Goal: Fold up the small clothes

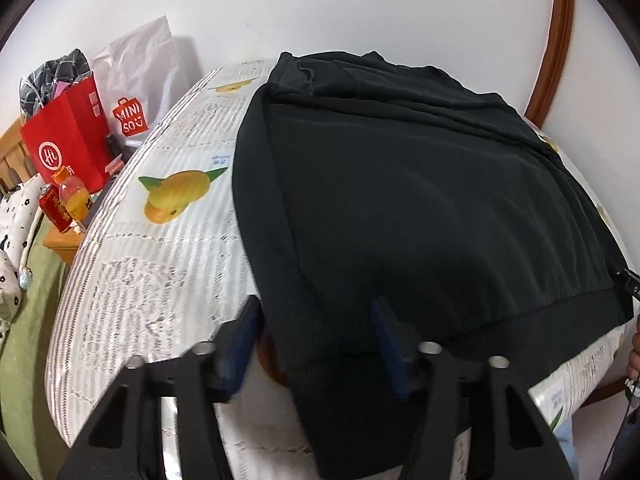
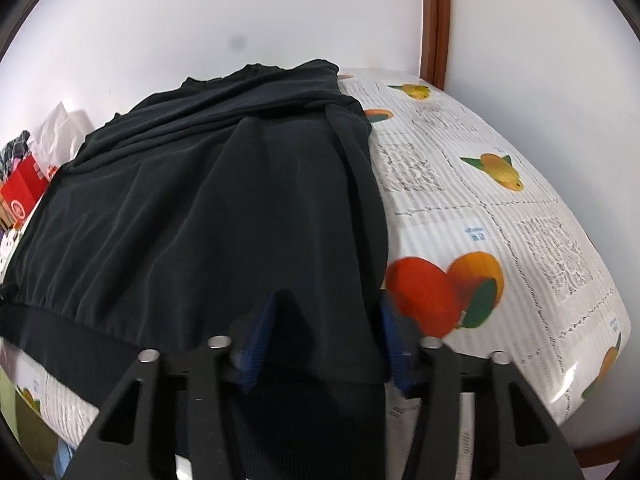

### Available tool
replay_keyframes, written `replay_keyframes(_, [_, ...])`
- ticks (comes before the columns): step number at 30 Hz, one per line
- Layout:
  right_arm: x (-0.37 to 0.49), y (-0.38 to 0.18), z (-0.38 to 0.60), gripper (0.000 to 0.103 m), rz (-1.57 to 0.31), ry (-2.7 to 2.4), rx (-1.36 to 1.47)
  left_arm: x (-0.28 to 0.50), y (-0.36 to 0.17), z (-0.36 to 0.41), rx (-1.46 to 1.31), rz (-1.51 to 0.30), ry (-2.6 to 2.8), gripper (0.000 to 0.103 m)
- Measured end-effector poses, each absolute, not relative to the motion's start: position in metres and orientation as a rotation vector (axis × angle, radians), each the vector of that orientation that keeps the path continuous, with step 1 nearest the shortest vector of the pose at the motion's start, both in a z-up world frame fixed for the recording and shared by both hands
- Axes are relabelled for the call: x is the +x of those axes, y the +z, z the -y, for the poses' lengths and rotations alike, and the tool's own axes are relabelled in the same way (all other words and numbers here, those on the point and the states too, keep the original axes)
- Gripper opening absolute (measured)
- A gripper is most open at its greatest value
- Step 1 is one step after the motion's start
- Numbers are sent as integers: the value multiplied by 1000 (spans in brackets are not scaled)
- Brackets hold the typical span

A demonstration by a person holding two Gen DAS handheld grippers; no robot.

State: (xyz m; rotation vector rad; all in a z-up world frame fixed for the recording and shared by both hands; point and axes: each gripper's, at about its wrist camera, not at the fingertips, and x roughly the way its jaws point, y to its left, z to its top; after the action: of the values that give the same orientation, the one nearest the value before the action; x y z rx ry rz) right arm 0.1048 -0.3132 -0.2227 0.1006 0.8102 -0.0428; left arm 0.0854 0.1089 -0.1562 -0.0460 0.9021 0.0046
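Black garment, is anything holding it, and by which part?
Nothing grips it yet. The left gripper and right gripper each straddle a hem corner of the black garment, fingers apart.

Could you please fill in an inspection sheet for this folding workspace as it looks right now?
Surface: table under a white fruit-print cloth.
Job's things: black garment spread flat, its ribbed hem at the near edge, one corner hanging over.
Clutter: red bag, white Miniso bag, juice bottle and red can beyond the table's left side.
Grippers: left gripper and right gripper each straddle a hem corner; fingers not visibly pressing the cloth.
Cables: thin dark cord at the left view's right edge.
Surroundings: white wall, brown wooden frame, green bedding.
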Motion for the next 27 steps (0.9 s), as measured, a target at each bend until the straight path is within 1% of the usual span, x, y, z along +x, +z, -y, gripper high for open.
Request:
replay_keyframes(1, [107, -222, 312, 21, -809, -41, 104, 87, -155, -107, -39, -898, 20, 33])
replay_keyframes(2, [109, -220, 312, 15, -808, -46, 105, 89, -154, -106, -31, -899, 33, 20])
replay_keyframes(3, [110, -219, 312, 13, -808, -43, 107, 90, -152, -105, -24, -900, 46, 12])
replay_keyframes(7, [93, -199, 321, 10, -737, -19, 122, 84, -137, -115, -73, -883, 26, 10])
replay_keyframes(11, [69, -174, 334, 9, -672, 30, 161, 65, -113, -125, -105, -805, -10, 9])
replay_keyframes(18, [40, -141, 340, 9, -572, 97, 141, 40, -75, -146, -176, -687, -92, 9])
replay_keyframes(21, [41, -127, 341, 9, -528, 115, 135, 37, -61, -150, -182, -641, -100, 9])
replay_keyframes(27, [71, -103, 340, 9, -481, 121, 155, 65, -43, -147, -157, -592, -67, 9])
